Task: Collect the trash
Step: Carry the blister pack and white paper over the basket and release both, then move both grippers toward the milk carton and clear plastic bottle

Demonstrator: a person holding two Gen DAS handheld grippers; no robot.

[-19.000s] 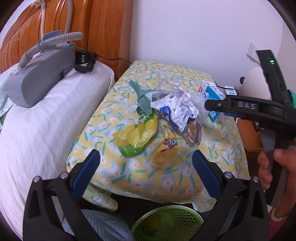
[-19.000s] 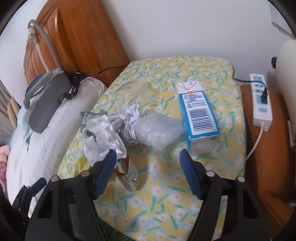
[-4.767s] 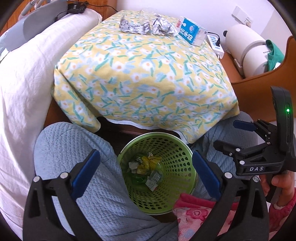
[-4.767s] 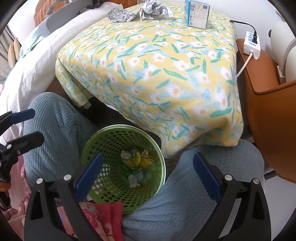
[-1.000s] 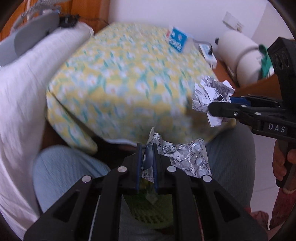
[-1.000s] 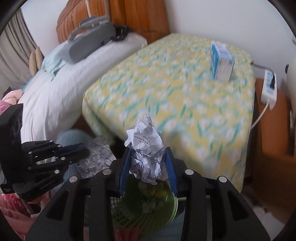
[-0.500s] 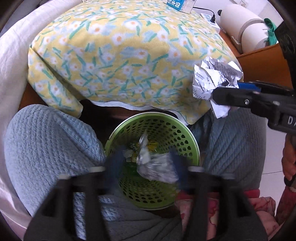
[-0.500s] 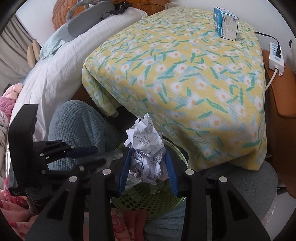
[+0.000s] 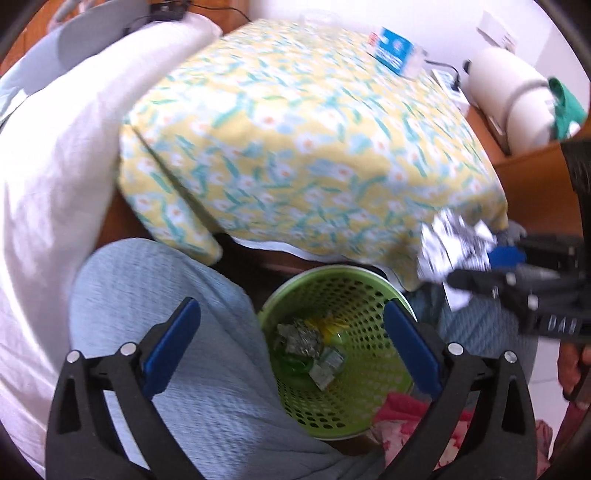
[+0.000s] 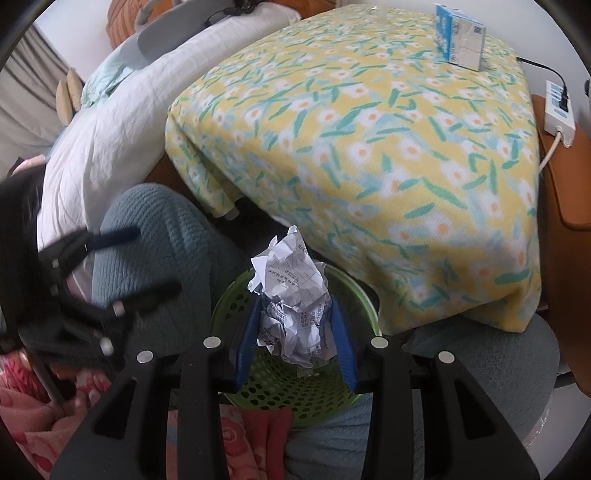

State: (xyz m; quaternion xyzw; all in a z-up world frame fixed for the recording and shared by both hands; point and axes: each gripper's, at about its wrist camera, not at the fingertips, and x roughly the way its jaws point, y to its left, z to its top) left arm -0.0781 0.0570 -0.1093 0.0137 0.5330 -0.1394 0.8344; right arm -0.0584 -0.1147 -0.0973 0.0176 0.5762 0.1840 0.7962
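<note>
right wrist view: the right claw (image 10: 295, 332) is clamped on a crumpled paper ball (image 10: 293, 295), held just above the green basket (image 10: 364, 306) that stands between the person's knees. the left claw (image 9: 291, 345) has its jaws opening wide with nothing between them, and foil and wrappers lie in the basket bottom. to drop the ball well, i'd keep the right claw centred over the basket mouth, clear of the rim and the yellow floral cloth (image 10: 369, 129) overhang, then spread the pads fully so the paper falls free. a blue carton (image 10: 460, 35) remains on the desk, near its far edge.
</note>
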